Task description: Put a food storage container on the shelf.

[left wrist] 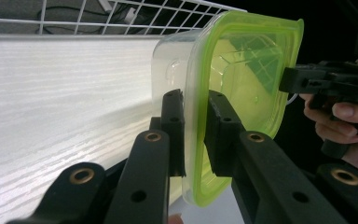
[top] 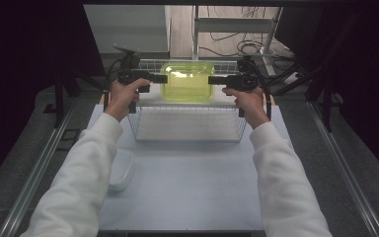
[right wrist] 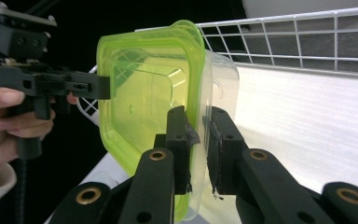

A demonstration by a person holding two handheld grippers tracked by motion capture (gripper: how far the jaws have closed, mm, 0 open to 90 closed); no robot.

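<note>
A clear plastic container with a yellow-green lid (top: pixel 187 81) hangs above the far half of a white wire basket (top: pixel 187 133), held from both sides. My left gripper (top: pixel 164 78) is shut on its left rim; in the left gripper view the jaws (left wrist: pixel 196 130) pinch the green lid edge and clear wall of the container (left wrist: pixel 247 70). My right gripper (top: pixel 211 79) is shut on the opposite rim, where the jaws (right wrist: pixel 199 140) clamp the edge of the container (right wrist: pixel 144 88). Each gripper view shows the other gripper across the lid (left wrist: pixel 289 79) (right wrist: pixel 105 86).
The wire basket's far wall (left wrist: pixel 121 14) (right wrist: pixel 298 37) rises just behind the container. A white shallow dish or lid (top: pixel 121 170) lies on the pale table (top: pixel 192 187) by the left sleeve. Metal rails run along both table sides; cables and a frame lie beyond.
</note>
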